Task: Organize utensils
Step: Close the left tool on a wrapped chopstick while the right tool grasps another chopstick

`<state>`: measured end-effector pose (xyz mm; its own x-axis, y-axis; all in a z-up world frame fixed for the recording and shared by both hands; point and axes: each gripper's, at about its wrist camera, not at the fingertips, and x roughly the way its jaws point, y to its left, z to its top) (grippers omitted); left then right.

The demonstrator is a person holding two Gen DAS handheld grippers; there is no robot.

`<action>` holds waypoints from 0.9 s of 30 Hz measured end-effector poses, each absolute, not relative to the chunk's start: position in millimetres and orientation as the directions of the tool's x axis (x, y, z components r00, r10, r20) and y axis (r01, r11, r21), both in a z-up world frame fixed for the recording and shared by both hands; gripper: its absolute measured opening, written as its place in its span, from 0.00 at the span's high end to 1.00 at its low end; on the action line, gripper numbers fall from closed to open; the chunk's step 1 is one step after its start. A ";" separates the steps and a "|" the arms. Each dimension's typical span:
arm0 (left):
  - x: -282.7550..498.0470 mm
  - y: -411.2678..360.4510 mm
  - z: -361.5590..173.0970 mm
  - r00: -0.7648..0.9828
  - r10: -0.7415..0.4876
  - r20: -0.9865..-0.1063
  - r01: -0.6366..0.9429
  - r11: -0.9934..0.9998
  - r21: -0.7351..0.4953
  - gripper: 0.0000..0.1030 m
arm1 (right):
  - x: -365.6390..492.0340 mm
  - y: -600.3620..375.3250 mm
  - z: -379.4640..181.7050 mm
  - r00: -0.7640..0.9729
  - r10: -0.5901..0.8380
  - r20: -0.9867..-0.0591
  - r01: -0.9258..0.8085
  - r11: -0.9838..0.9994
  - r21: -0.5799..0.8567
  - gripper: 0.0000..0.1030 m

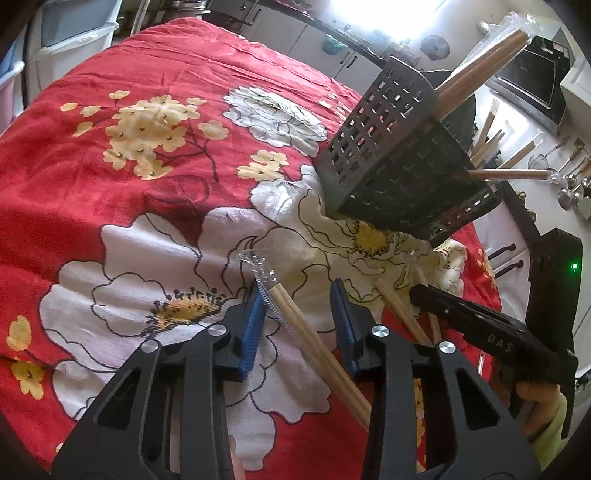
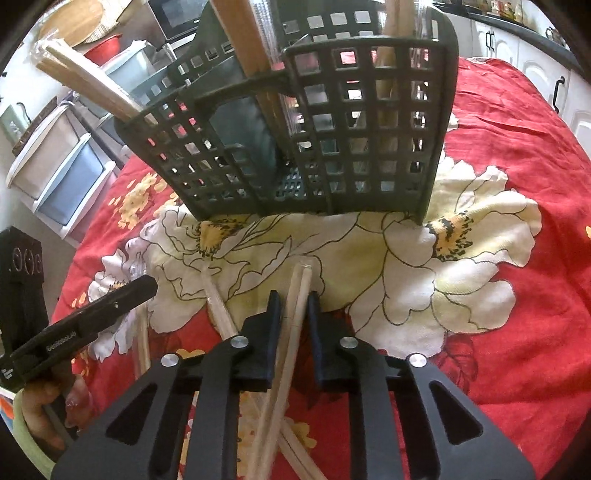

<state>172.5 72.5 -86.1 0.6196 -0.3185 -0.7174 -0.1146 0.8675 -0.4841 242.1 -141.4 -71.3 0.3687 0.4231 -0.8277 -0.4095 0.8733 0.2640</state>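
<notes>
While both tools hung over the floral cloth, details stood thus:
Left tool (image 1: 297, 295): released, straddling wrapped chopsticks (image 1: 295, 325) without touching them.
Right tool (image 2: 293, 306): nearly clenched around another chopstick pair (image 2: 291, 332); contact unclear.
Caddy (image 2: 332, 129): upright beyond, holding wrapped utensils, tops cut off.
Worktop (image 1: 147, 221): hidden under cloth.

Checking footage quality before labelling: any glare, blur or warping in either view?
Left wrist: window glare blows out the top; fisheye bends the basket. Right wrist: evenly lit, no glare; basket walls bow outward; chopsticks between the fingers look slightly soft.
</notes>
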 end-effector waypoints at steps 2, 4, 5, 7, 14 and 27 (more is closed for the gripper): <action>172.0 74.5 -87.0 0.621 -0.316 -0.718 -0.121 0.866 -0.486 0.80 | 242.0 -143.9 -69.2 0.371 0.430 -0.823 -0.406 0.872 0.273 0.89; 171.8 76.8 -88.2 0.620 -0.314 -0.719 -0.126 0.865 -0.486 0.84 | 241.5 -145.8 -66.8 0.375 0.436 -0.818 -0.402 0.872 0.280 0.89; 171.7 78.1 -88.9 0.619 -0.314 -0.720 -0.129 0.864 -0.487 0.86 | 240.7 -146.7 -65.3 0.378 0.441 -0.814 -0.402 0.870 0.285 0.89; 171.4 80.8 -89.9 0.619 -0.320 -0.717 -0.133 0.857 -0.498 0.87 | 238.3 -148.1 -61.8 0.384 0.453 -0.805 -0.403 0.866 0.295 0.89; 171.3 86.7 -91.5 0.610 -0.349 -0.711 -0.152 0.829 -0.538 0.90 | 228.1 -151.4 -42.8 0.412 0.493 -0.766 -0.428 0.847 0.315 0.89; 152.3 88.9 -65.8 0.651 -0.466 -0.599 -0.103 0.728 -0.678 0.96 | 204.8 -156.5 -4.5 0.473 0.541 -0.696 -0.479 0.820 0.311 0.89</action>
